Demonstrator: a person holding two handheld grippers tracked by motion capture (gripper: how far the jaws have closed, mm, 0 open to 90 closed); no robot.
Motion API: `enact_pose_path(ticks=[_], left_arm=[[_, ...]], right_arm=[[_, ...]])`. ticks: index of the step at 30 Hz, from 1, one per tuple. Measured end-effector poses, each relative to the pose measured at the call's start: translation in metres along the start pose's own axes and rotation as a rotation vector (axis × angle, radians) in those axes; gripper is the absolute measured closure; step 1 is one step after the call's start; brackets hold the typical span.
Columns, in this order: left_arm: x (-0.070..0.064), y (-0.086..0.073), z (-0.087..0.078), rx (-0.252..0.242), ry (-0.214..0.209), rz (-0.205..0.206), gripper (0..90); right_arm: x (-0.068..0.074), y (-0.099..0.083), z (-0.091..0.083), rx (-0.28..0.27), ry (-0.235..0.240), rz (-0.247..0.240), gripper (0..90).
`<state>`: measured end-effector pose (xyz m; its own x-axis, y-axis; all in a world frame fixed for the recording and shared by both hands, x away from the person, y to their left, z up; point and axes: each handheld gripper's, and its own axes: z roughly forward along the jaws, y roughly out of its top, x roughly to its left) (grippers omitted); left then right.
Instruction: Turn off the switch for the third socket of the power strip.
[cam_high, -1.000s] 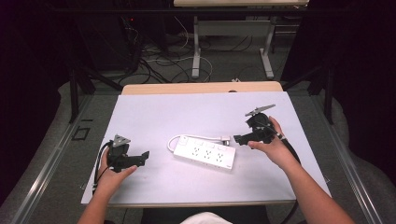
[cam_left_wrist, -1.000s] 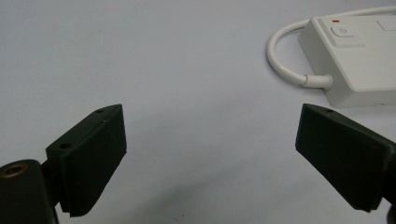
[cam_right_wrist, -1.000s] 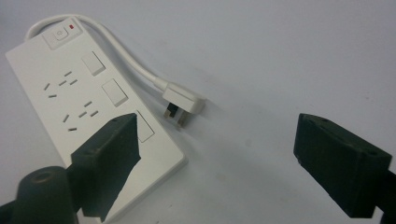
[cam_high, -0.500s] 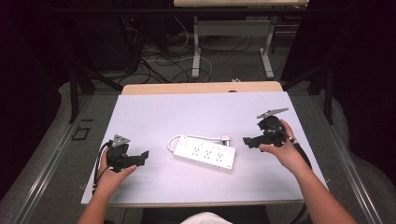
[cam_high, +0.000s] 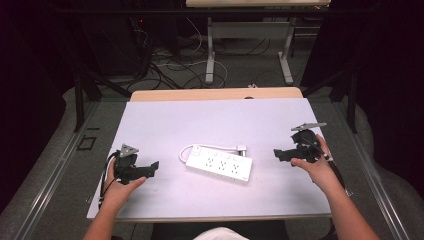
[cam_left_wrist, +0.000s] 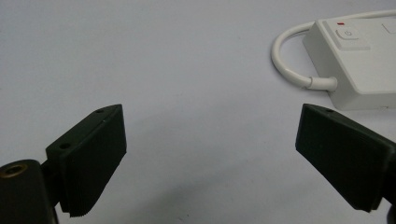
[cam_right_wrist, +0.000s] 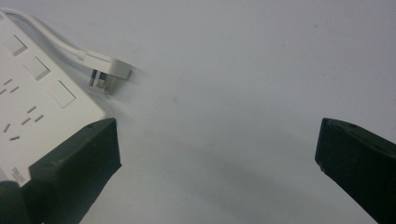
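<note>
Right gripper (cam_high: 281, 154) has drifted to frame right off the power strip (cam_high: 218, 163), both grippers released, left gripper (cam_high: 150, 169) idle; likely next: approach plug (cam_right_wrist: 105, 70).

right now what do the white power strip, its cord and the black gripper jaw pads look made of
White rectangular power strip: smooth, slightly glossy hard plastic, judging by its crisp moulded edges and soft sheen. Its white looped cord: flexible rubbery or PVC sheath, since it bends in a curve. Black ridged pads: matte, finely grooved, probably rubber or plastic.

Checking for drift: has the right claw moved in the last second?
Yes. The right claw has pulled away from the power strip, toward the table's right edge and slightly nearer the person.
</note>
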<state>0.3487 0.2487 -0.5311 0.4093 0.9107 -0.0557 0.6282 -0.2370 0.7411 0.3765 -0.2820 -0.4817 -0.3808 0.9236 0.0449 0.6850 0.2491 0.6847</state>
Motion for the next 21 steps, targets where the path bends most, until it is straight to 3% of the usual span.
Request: enact_pose_path(ticks=[21], left_arm=[[0.001,0.000,0.000,0.001,0.002,-0.004,8.5]], right_arm=[[-0.042,-0.044,0.004,-0.022,-0.048,0.144,0.0]])
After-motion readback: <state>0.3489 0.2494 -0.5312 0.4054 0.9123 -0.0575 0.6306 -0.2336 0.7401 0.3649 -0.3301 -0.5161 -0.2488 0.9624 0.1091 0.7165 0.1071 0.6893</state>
